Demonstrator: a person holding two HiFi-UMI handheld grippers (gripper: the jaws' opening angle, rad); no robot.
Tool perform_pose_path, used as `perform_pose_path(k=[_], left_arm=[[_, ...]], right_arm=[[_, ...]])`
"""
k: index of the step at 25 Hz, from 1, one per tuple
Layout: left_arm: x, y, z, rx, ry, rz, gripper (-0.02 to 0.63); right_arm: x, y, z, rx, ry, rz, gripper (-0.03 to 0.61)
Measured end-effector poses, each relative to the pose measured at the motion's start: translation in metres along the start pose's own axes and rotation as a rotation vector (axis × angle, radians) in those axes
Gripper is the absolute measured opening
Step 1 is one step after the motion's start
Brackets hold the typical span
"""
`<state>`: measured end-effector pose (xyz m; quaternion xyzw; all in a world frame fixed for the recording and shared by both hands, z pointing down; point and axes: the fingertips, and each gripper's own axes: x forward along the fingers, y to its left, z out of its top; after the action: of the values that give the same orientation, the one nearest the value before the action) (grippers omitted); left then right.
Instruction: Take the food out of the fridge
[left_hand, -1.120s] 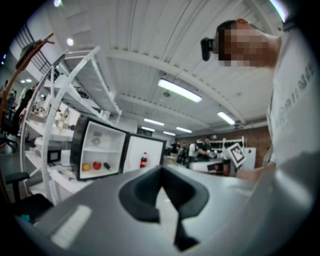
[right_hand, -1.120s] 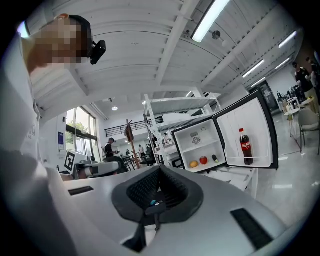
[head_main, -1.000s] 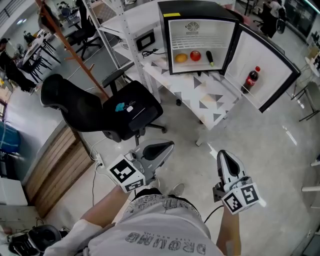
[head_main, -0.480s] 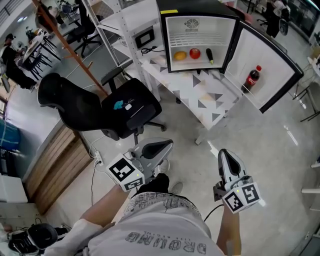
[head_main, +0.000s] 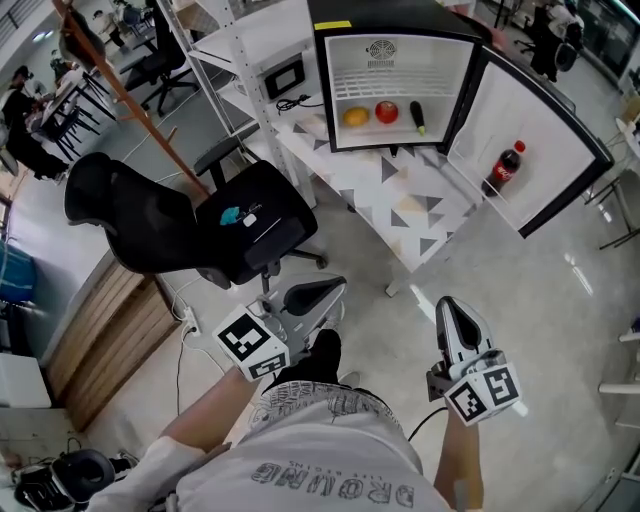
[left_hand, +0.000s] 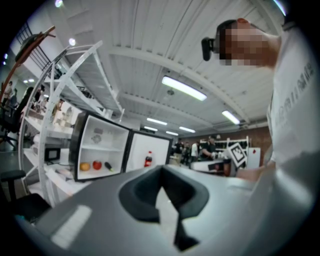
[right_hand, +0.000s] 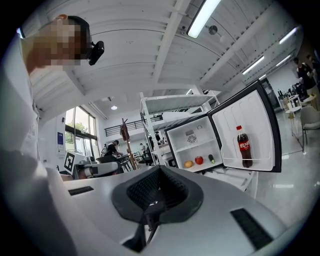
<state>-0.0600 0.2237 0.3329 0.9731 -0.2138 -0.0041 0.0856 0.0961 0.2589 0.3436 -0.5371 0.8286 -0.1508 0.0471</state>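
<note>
- Glossy pale floor (head_main: 520, 300) lies between me and a mini fridge (head_main: 395, 20), which stands on a table (head_main: 400, 205) with a triangle-patterned top.
- Its door (head_main: 545, 135) is swung wide to the right in the head view. A cola bottle (head_main: 503, 167) stands upright in the door shelf.
- Three items sit in a row on the lower shelf, each apart from the next: an orange fruit (head_main: 356, 116) at left, a red fruit (head_main: 386, 112) in the middle, and a dark slender vegetable (head_main: 418, 117) at right. The upper shelf shows only bare white wire.
- My left claw (head_main: 338, 290) is held low and level, pointing towards the fridge and well apart from it. Its jaws are pressed together with nothing between them, and its marker cube (head_main: 250, 345) sits near my shirt.
- My right claw (head_main: 447, 308) is held beside it, also level and well short of the table. Its jaws are fully closed and empty, and its own marker cube (head_main: 483, 394) faces up at the camera.
- Each claw's own view shows the lit fridge interior far beyond the closed jaws, with all the food in place on its shelf.
- A black office chair (head_main: 190, 225) stands left of the table, with a small teal object on its seat.
- A white shelving rack (head_main: 240, 50) rises just beside the fridge's left side.
- People sit at desks in the far upper-left corner of the head view, too small to make out further.
</note>
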Motion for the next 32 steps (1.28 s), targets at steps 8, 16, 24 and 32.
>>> perform_pose_path(k=[8,16,24,32], left_arm=[[0.025,0.042,0.000,-0.018,0.003,0.001,0.006],[0.047,0.093,0.001,-0.035,0.017,-0.005,0.006],[0.069,0.157,0.010,-0.054,0.025,-0.018,0.006],[0.097,0.218,0.026,-0.064,0.025,-0.048,0.006]], right_arm=[[0.039,-0.023,0.004,0.003,0.016,-0.009,-0.009],[0.091,-0.044,0.005,0.018,0.032,-0.019,-0.009],[0.155,-0.060,0.017,0.014,0.046,-0.031,-0.009],[0.214,-0.084,0.033,0.007,0.053,-0.070,-0.009]])
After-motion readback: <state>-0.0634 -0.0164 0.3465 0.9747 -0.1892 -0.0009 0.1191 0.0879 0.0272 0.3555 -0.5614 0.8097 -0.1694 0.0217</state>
